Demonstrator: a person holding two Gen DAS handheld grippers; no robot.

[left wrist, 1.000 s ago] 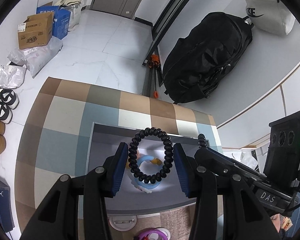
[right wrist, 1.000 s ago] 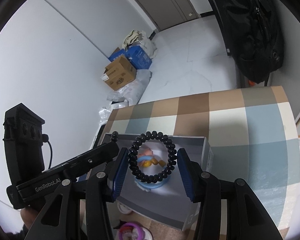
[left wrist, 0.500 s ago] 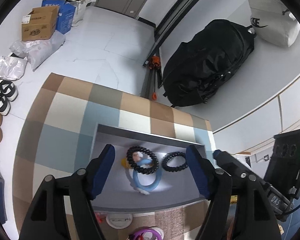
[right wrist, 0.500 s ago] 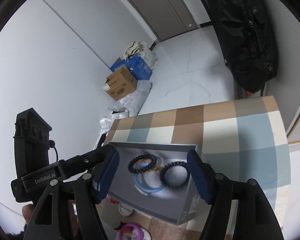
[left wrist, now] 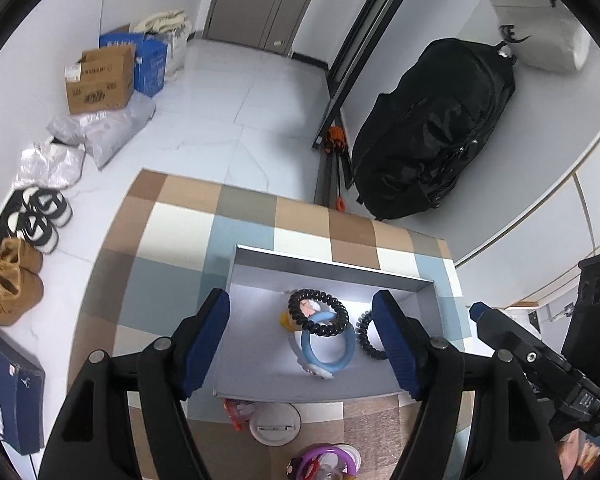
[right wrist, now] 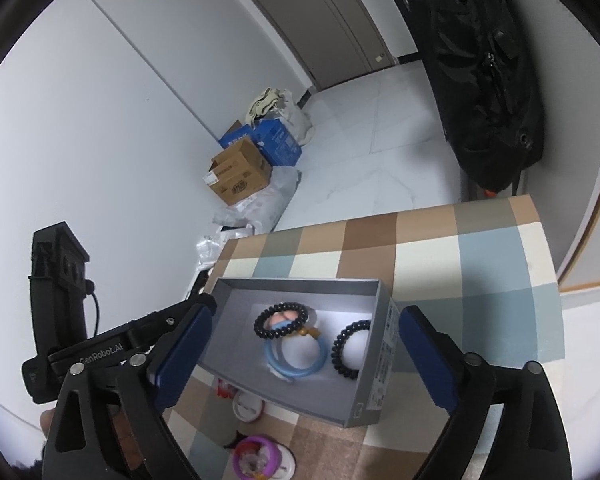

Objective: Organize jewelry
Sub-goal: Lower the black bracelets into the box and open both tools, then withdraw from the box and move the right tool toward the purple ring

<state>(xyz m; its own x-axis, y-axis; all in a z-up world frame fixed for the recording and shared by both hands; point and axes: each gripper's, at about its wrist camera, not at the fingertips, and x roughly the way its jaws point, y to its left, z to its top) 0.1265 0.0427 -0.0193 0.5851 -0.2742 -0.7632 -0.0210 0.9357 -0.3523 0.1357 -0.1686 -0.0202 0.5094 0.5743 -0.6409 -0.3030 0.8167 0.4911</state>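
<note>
A grey open box (left wrist: 332, 266) (right wrist: 374, 372) sits on the checked table. Inside lie a black beaded bracelet (left wrist: 318, 312) (right wrist: 281, 322), a second black beaded bracelet (left wrist: 366, 340) (right wrist: 346, 350) to its right, a blue ring (left wrist: 328, 350) (right wrist: 296, 356) and small orange and pink pieces. My left gripper (left wrist: 305, 346) is open and empty, held above the box. My right gripper (right wrist: 300, 354) is open and empty, also above the box. The left gripper's body shows at the left of the right wrist view.
A white round lid (left wrist: 275, 424) and a purple ring item (left wrist: 326, 460) lie on the table in front of the box. On the floor are cardboard boxes (left wrist: 100, 80), shoes (left wrist: 40, 216) and a black bag (left wrist: 432, 132). The checked table (left wrist: 172, 232) ends beyond the box.
Both grippers opened and let go of the black bracelets, which now lie in the box. Both grippers have risen and drawn back from the box.
</note>
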